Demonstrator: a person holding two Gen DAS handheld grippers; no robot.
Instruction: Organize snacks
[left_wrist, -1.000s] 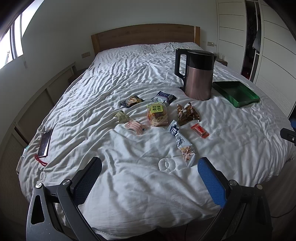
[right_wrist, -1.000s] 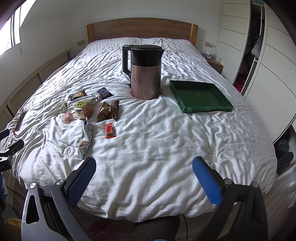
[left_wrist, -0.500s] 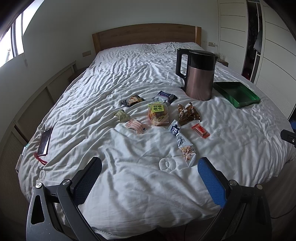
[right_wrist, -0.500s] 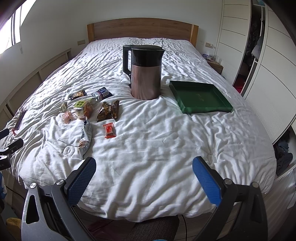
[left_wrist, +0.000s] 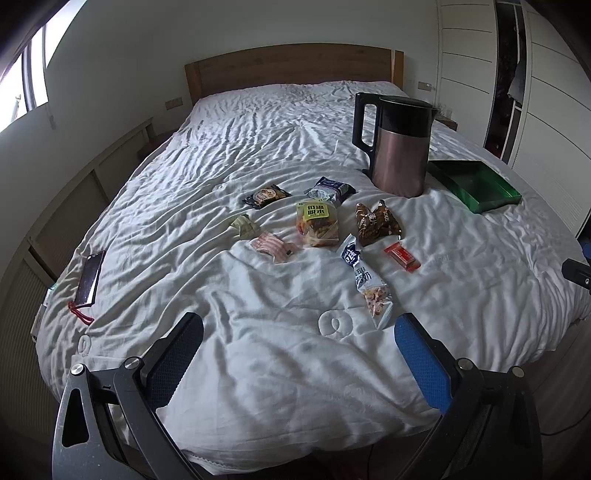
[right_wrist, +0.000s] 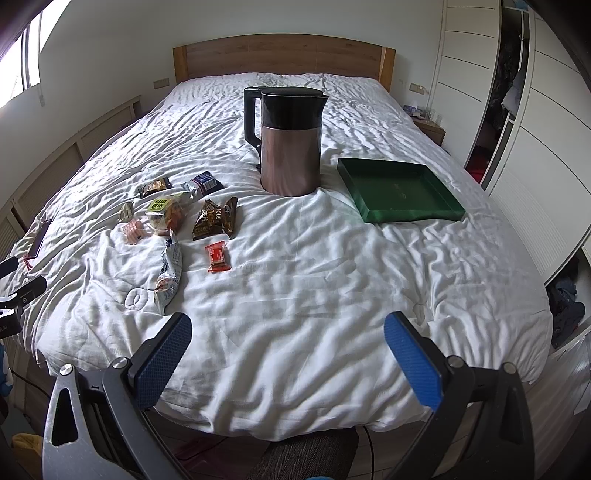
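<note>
- Left tongs (left_wrist: 297, 334): jaws wide apart, nothing between them, hovering over the near edge of the bed (left_wrist: 280, 369).
- Right tongs (right_wrist: 288, 332): also spread wide and empty, same near edge, further right.
- Snacks: 8 loose packets, all ahead of the left tongs; from the right tongs they sit ahead and to the left. None in the tray yet.
- Count: 1 long white-and-blue bag (left_wrist: 364, 282), nearest, just ahead of the left tongs' right finger; 1 small red bar (right_wrist: 217, 256); 1 brown twin pack (left_wrist: 376, 224); 1 clear bag with a yellow label (left_wrist: 317, 223); 1 pink striped packet (left_wrist: 271, 245); 1 small greenish packet (left_wrist: 243, 225); 1 dark flat packet (left_wrist: 265, 195); 1 blue-and-silver packet (left_wrist: 330, 190), farthest.
- Green tray (right_wrist: 397, 188): 1, empty, ahead and right of the right tongs, beyond the kettle's right side. Likely the drop target.
- Kettle (right_wrist: 290, 142): 1, upright, between snacks and tray. Carry path probably needs to clear it.
- Phone (left_wrist: 89, 277): 1, far left, not part of the job.
- Handling, my read: all light, crinkly film, slick, contents crushable. Pinch a sealed end or across the narrow width, light squeeze. Soft bedding gives under a downward push, so flat packets may sink and be hard to get under.
</note>
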